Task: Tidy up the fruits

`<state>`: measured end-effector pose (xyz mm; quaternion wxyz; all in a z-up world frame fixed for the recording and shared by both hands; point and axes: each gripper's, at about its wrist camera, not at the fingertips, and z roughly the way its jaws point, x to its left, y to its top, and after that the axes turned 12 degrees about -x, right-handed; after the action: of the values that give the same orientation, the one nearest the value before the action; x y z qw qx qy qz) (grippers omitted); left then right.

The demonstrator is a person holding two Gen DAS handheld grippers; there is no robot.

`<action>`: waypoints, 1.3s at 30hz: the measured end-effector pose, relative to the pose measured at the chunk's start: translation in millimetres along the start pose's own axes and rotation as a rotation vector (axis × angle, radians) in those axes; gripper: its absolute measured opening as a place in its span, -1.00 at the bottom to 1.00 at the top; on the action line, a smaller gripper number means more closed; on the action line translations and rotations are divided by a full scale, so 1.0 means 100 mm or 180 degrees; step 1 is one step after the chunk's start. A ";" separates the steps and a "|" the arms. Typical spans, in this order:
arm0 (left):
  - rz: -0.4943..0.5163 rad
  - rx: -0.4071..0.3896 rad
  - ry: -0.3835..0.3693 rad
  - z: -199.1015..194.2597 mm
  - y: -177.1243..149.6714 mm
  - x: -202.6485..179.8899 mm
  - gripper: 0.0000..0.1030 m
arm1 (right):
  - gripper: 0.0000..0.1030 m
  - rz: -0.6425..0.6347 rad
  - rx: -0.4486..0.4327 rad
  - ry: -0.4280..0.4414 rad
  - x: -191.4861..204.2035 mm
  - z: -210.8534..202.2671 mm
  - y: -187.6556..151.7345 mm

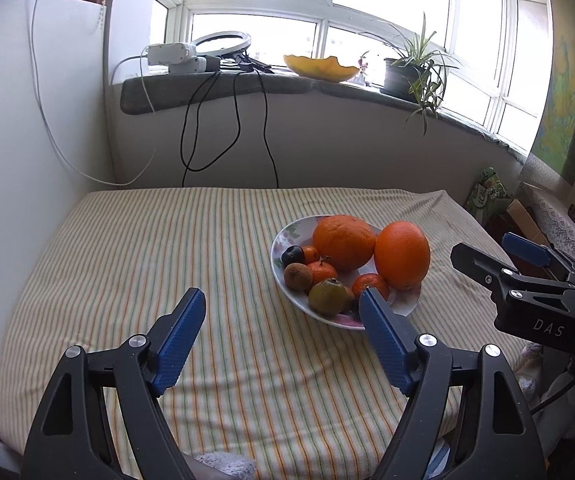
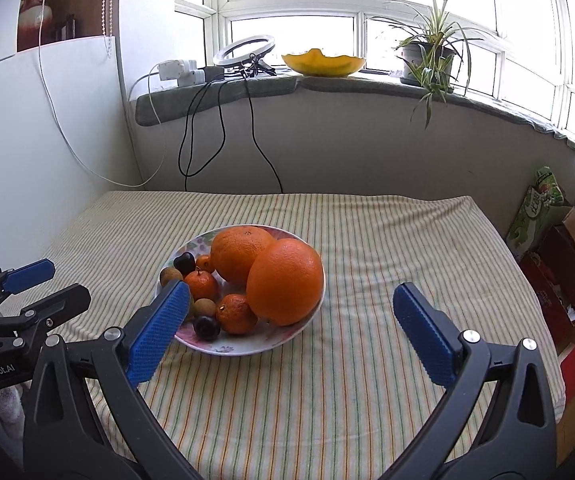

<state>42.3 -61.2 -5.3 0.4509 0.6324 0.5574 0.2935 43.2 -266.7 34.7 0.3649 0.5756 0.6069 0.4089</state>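
Fruit: two big oranges (image 2: 283, 280) sat at the plate's 3 o'clock side, with little tangerines (image 2: 236, 313), a dark plum (image 2: 206, 327), a kiwi (image 1: 298, 276) and a greenish pear (image 1: 329, 296) piled toward 8 o'clock.
Plate: the floral plate (image 2: 247, 347) rested on the striped surface (image 2: 367, 380), roughly centre.
Left tongs (image 1: 279, 316): wide apart, gripping nothing, right tip just in front of the plate's near rim.
Right tongs (image 2: 287, 312): also spread wide, holding nothing, plate between the tips.
Windowsill: yellow bowl (image 2: 323, 63) at 12 o'clock, potted plant (image 2: 427, 56) at 1 o'clock.
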 end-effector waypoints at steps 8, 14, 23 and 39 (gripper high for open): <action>0.0012 0.0016 0.0018 -0.01 -0.02 -0.04 0.54 | 1.00 0.0002 0.0011 0.0010 -0.03 0.00 -0.01; 0.0010 0.0008 0.0048 -0.02 -0.01 -0.03 0.54 | 1.00 -0.0027 0.0001 0.0047 -0.01 0.00 0.01; 0.0005 0.0008 0.0067 -0.03 -0.02 -0.02 0.54 | 1.00 -0.0054 0.0009 0.0084 0.03 0.01 0.01; 0.0003 0.0032 0.0093 0.00 -0.03 -0.03 0.54 | 1.00 -0.0045 0.0018 0.0101 0.03 0.03 -0.01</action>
<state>40.0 -64.3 -7.3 0.4393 0.6306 0.5650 0.3001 45.2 -263.9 33.2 0.3564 0.5658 0.6179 0.4136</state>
